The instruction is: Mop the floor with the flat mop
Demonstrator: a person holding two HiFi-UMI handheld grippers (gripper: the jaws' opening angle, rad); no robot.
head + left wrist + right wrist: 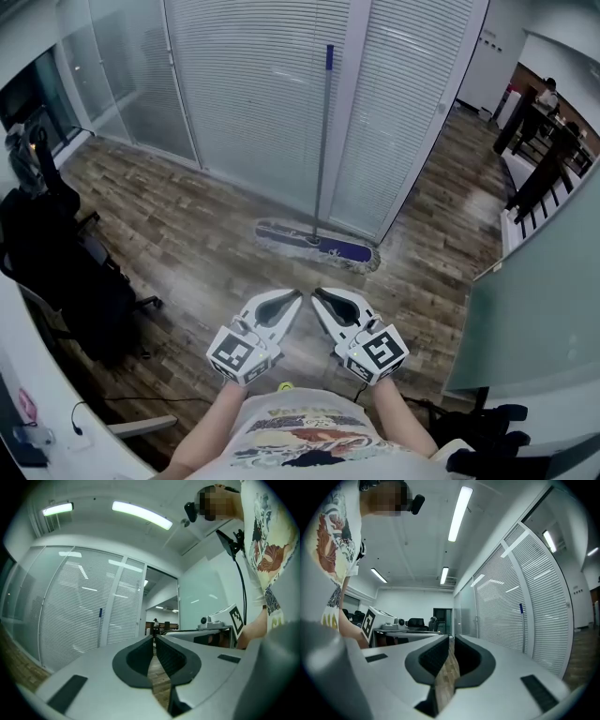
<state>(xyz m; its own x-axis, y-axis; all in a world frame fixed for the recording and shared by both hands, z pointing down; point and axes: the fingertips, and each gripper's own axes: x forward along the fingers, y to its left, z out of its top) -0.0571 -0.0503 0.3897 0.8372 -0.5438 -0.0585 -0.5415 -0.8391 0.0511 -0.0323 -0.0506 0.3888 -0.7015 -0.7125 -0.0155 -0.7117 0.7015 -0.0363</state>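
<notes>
The flat mop stands on its own against the glass wall. Its grey pole [322, 141] has a blue tip, and its blue-and-grey pad [317, 246] lies flat on the wood floor. The same pole [99, 627] shows far off in the left gripper view, and the pole [521, 623] shows again in the right gripper view. My left gripper [298, 297] and right gripper [316, 295] are held side by side in front of my body. Their tips nearly touch and point toward the mop, well short of it. Both are shut with nothing between the jaws.
A glass partition with blinds [262, 84] runs behind the mop. A black office chair [66, 272] stands at the left. A frosted glass panel [534, 309] rises at the right. People [539, 141] stand in the far right doorway area. A cable [141, 401] lies on the floor near my feet.
</notes>
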